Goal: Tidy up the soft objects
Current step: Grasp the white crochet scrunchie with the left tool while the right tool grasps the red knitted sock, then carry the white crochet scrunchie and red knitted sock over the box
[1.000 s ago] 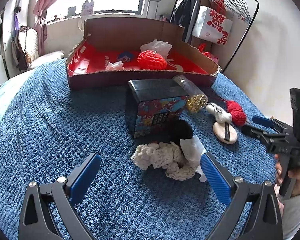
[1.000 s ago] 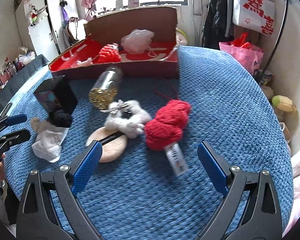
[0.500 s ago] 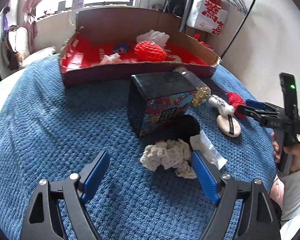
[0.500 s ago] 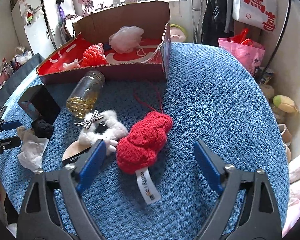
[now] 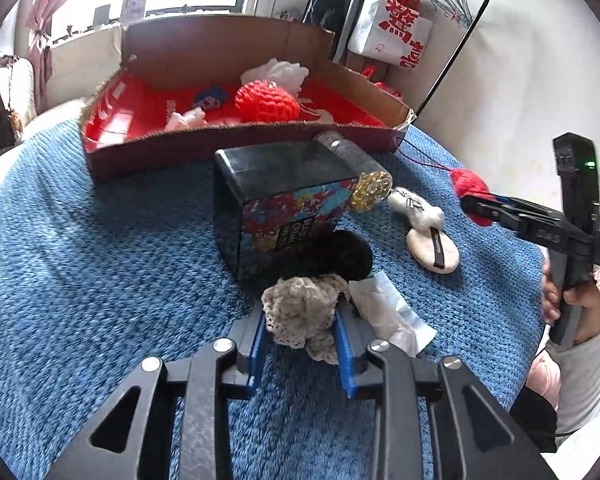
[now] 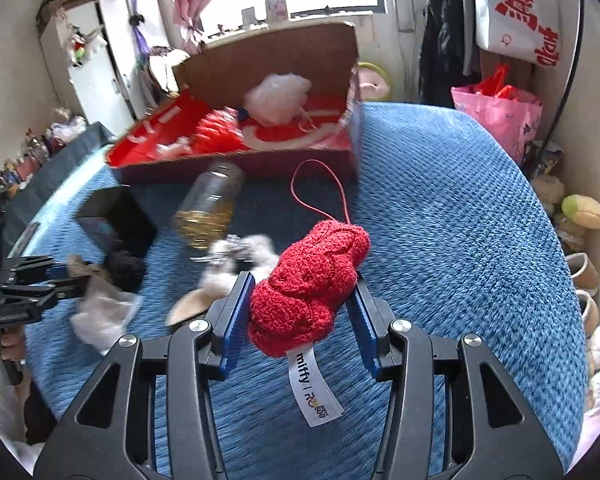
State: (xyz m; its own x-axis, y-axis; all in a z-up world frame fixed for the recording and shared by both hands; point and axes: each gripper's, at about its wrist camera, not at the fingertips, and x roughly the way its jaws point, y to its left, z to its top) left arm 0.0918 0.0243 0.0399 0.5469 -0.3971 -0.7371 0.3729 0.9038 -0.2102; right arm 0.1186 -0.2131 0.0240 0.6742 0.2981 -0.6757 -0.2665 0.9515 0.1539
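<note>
Jaws are closing on both sides at once, each pair already bearing on a soft thing: the left gripper is clamping the cream crocheted piece, and the right gripper is clamping the red plush toy. The cream piece is bunched straight ahead of the left jaws, on the blue knitted blanket, touching a black fuzzy ball and a crumpled white tissue, just in front of a dark printed box. The red toy's long axis runs away from the right jaws and slightly to the right, so it is gripped across its narrower width, with its label trailing toward the camera and its red cord looping ahead. Both pieces lie short of the red-lined cardboard tray, which is judged to be the destination; it stands farther ahead, with a glass jar lying between it and the right gripper.
</note>
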